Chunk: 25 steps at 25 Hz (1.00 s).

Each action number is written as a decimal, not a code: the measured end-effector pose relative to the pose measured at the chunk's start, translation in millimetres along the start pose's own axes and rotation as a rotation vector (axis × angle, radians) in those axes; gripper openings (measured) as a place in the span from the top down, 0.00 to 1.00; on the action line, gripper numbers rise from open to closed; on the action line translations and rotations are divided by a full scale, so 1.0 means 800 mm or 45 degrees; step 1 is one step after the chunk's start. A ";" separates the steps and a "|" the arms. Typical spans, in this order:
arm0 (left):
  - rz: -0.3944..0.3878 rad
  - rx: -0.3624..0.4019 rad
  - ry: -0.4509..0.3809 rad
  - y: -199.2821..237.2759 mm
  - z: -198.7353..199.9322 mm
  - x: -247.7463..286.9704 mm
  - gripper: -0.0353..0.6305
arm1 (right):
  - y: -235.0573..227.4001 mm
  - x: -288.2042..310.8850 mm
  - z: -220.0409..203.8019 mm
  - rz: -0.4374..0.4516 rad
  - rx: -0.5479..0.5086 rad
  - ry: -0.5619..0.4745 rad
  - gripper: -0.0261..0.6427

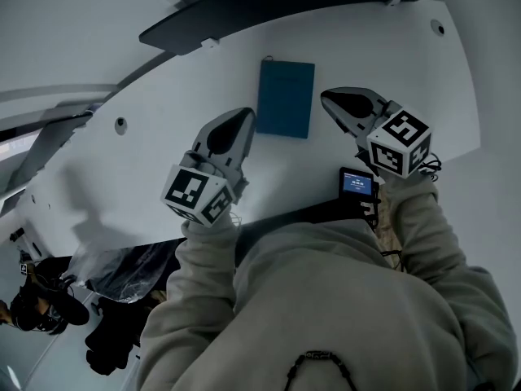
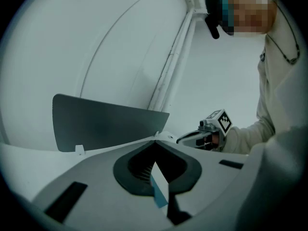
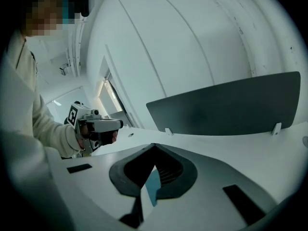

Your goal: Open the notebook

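I hold a hand-held gripper in each hand over the white table (image 1: 407,47), both pointing away from me and tipped a little downward. My left hand-held gripper (image 1: 244,115) is clenched, its two jaws meeting at the tips with nothing pinched between them. My right hand-held gripper (image 1: 326,97) is clenched the same way and also carries nothing. The notebook (image 1: 286,98) lies flat on the table with its blue cover closed. It sits between the two sets of tips and reaches a little beyond them, close to both, though I cannot tell whether either tip touches it. In each gripper view a sliver of that blue shows through the dark opening behind the closed tips. A dark panel (image 1: 285,2) stands upright along the far edge of the table. A small device with a lit screen (image 1: 357,184) sits near the table's front edge, just beside my right sleeve (image 1: 431,235).
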<state>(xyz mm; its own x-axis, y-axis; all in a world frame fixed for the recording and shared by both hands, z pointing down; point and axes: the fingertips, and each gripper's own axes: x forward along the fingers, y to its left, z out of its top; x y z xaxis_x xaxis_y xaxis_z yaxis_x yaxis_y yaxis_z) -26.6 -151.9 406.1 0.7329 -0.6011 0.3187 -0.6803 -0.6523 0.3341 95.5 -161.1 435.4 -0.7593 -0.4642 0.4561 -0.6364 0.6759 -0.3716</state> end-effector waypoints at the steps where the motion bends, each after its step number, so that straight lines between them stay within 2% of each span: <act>1: 0.008 -0.015 0.002 0.003 -0.003 0.002 0.95 | 0.001 0.002 -0.004 0.000 0.000 0.005 0.93; 4: 0.039 -0.016 0.039 0.010 -0.017 0.011 0.95 | 0.000 0.011 -0.015 0.004 -0.003 0.019 0.93; 9: 0.032 0.005 0.105 0.013 -0.041 0.022 0.95 | -0.008 0.020 -0.028 0.012 0.028 0.033 0.93; 14: 0.040 -0.014 0.111 0.021 -0.056 0.031 0.95 | -0.022 0.027 -0.044 0.004 0.053 0.053 0.93; 20: -0.003 0.047 0.129 0.016 -0.072 0.047 0.95 | -0.036 0.045 -0.071 -0.007 0.092 0.080 0.93; 25: 0.021 -0.001 0.140 0.031 -0.092 0.057 0.95 | -0.040 0.057 -0.080 -0.006 0.120 0.098 0.93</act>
<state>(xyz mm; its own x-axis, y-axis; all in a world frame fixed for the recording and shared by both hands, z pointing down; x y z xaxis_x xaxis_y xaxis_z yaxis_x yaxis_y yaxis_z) -10.4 -161.4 494.1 0.7162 -0.5577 0.4195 -0.6925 -0.6423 0.3285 89.9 -167.5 520.4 -0.7458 -0.4196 0.5174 -0.6528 0.6153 -0.4419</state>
